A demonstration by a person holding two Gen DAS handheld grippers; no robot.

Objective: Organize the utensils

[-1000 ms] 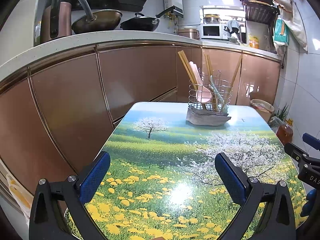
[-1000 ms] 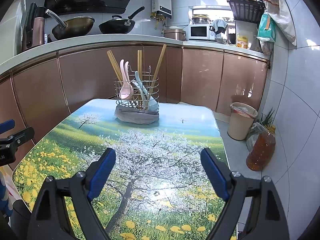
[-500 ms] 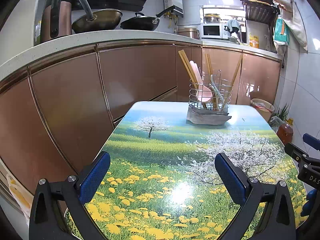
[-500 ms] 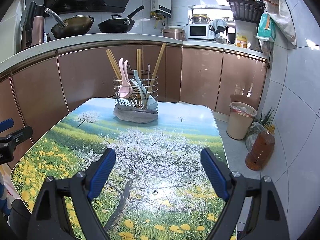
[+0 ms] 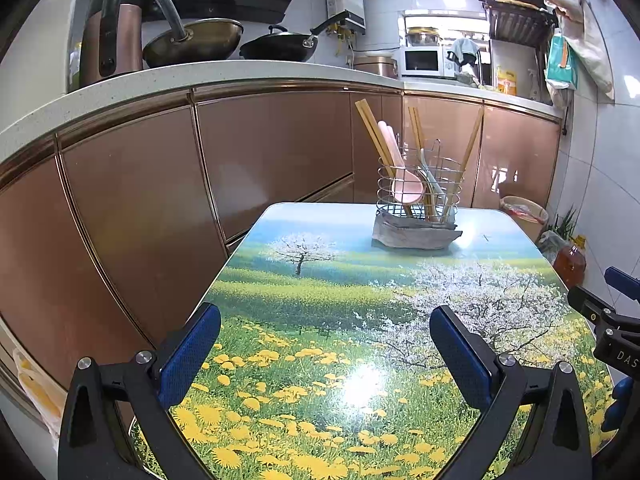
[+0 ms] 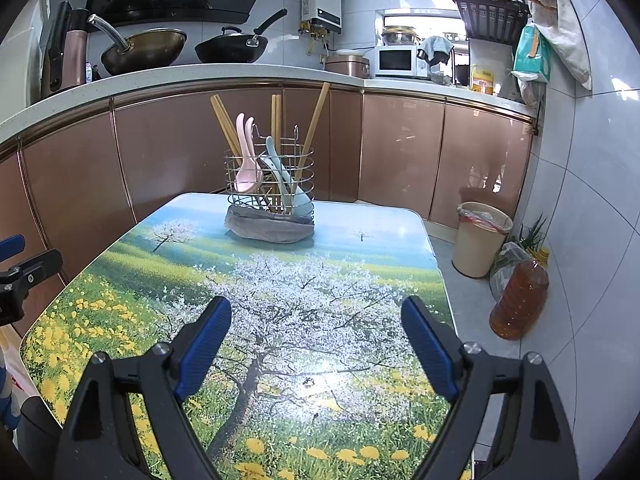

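1. Wire utensil holder (image 5: pixel 418 192) (image 6: pixel 270 178) stands upright at far end of table (image 5: pixel 320 288) (image 6: pixel 384 240), sitting on a folded gray cloth (image 5: pixel 416 236) (image 6: pixel 268 230).
2. Inside holder: pink spoons (image 5: pixel 404 184) (image 6: pixel 246 160), pale blue spoons (image 6: pixel 282 176), wooden chopsticks (image 5: pixel 372 136) (image 6: pixel 316 124) leaning outward.
3. Left gripper (image 5: pixel 326 354) jaws spread wide, nothing between them, over near table edge, well apart from holder.
4. Right gripper (image 6: pixel 316 348) also spread wide, empty, over near table end.
5. Counter behind: wok (image 5: pixel 192 42) (image 6: pixel 144 50), black pan (image 5: pixel 280 46) (image 6: pixel 232 46), microwave (image 5: pixel 422 62) (image 6: pixel 396 62).
6. Floor right of table: bin (image 6: pixel 482 238), amber bottle (image 6: pixel 520 300).
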